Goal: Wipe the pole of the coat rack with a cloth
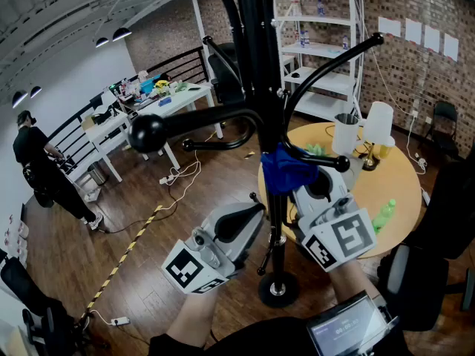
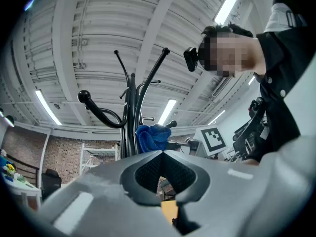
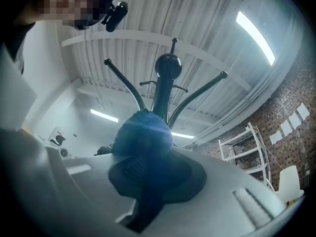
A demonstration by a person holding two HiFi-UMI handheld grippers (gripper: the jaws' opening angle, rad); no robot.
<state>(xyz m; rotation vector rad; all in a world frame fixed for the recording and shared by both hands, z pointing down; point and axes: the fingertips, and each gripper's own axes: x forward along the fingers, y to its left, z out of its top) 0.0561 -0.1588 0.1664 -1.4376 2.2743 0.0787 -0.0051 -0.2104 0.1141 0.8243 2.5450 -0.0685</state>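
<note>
Cloth (image 1: pixel 286 170), blue, bunched against black pole (image 1: pixel 260 58)

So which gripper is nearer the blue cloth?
Right. The right gripper is shut on the cloth at the pole; the left gripper is shut, empty, apart to its left.

Curved hook arms (image 1: pixel 200 119) crowding pole (image 1: pixel 260 65) left and right; round table (image 1: pixel 404 184) blocking right; wood floor (image 1: pixel 74 273) lying open left.
</note>
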